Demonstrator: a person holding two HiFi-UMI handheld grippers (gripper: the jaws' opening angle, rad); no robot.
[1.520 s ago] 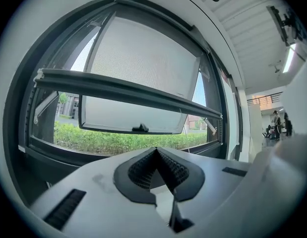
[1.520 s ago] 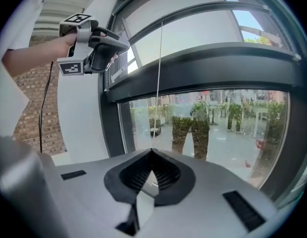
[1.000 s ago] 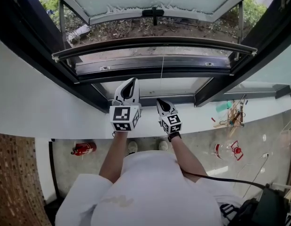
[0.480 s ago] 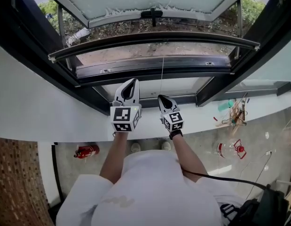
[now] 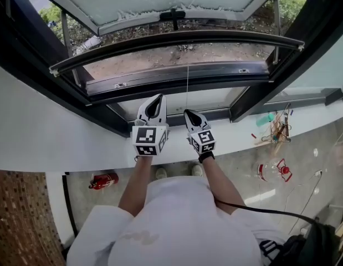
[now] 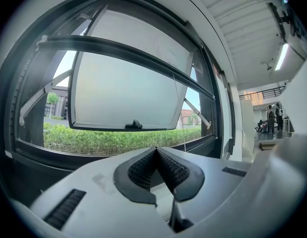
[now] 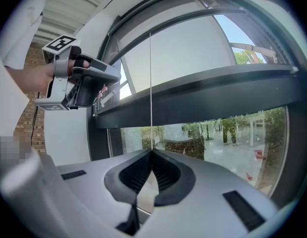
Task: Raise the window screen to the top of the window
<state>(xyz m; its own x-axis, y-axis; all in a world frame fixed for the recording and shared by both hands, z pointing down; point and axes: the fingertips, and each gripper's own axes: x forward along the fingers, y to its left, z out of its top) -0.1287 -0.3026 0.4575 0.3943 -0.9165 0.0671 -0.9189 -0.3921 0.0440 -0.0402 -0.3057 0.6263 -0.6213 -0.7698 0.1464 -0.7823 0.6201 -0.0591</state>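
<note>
The window frame [image 5: 99, 112] was black, and the screen bar [image 5: 177, 37] dark grey with a thin pale cord [image 5: 187, 87]. The left gripper [image 5: 159, 97] and right gripper [image 5: 188, 114] were light grey, with black ribbed pads [image 6: 143, 168] and black-and-white square markers. The sill [image 5: 49, 143] and shirt [image 5: 177, 226] were white, the fire extinguisher [image 5: 102, 180] red, the brick wall [image 5: 21, 220] brown, and the hedge [image 6: 113, 140] green.

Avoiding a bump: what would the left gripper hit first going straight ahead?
Likely the swung-out sash, near its handle. Ahead of the left gripper, the opening under the screen bar looks free, though depth is unclear.
</note>
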